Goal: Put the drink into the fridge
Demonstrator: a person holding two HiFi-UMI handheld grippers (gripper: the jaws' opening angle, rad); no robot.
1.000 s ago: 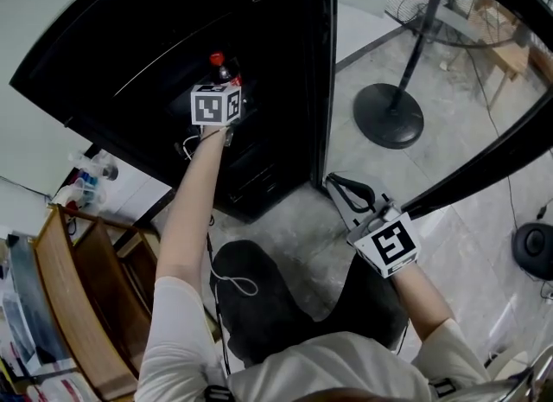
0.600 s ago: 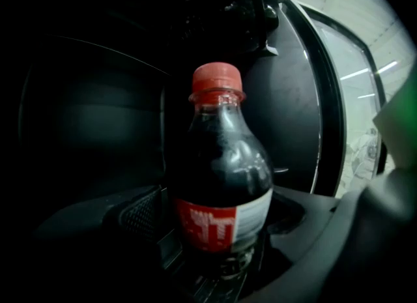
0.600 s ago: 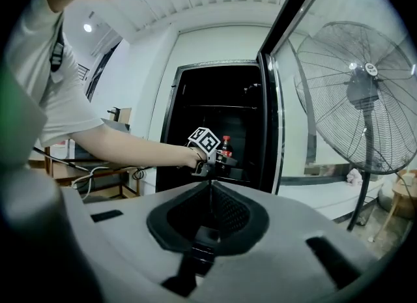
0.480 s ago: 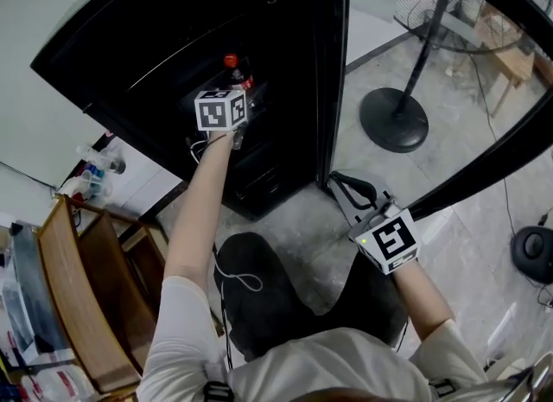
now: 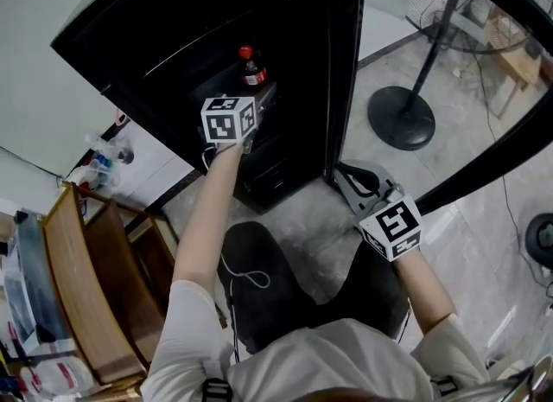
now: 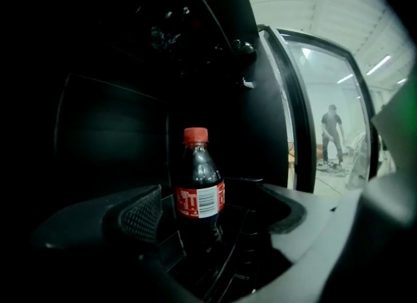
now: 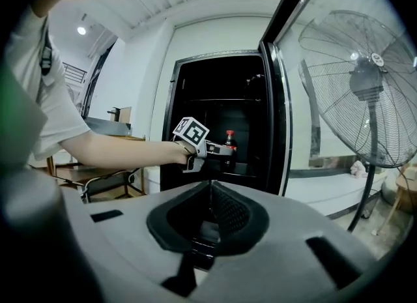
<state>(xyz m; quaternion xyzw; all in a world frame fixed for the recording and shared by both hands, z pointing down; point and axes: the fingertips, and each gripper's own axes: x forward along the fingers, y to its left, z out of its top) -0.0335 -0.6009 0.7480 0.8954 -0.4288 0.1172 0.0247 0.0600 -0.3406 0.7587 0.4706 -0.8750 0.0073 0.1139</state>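
A dark cola bottle [image 5: 251, 67] with a red cap and red label stands upright on a shelf inside the black fridge [image 5: 147, 54]. My left gripper [image 5: 245, 103] sits just in front of it with its jaws wide apart. In the left gripper view the bottle [image 6: 198, 187] stands free beyond the left gripper [image 6: 210, 220], and neither of the pads [image 6: 141, 213] touches it. My right gripper [image 5: 352, 181] hangs low by the fridge's open door, shut with nothing in it. The right gripper view shows the right gripper [image 7: 210, 212] with its jaws together, and the bottle [image 7: 229, 143] far off in the fridge.
The fridge's glass door [image 5: 484, 167] stands open to the right. A pedestal fan [image 5: 401, 118] stands on the tiled floor beyond it. A wooden rack [image 5: 82, 296] and some bottles [image 5: 97, 167] are at the left. A person [image 6: 332, 136] stands far off in the room.
The left gripper's jaws have let go of the bottle and drawn back a little from it. The bottle stays upright on the shelf. The right gripper has hardly moved.
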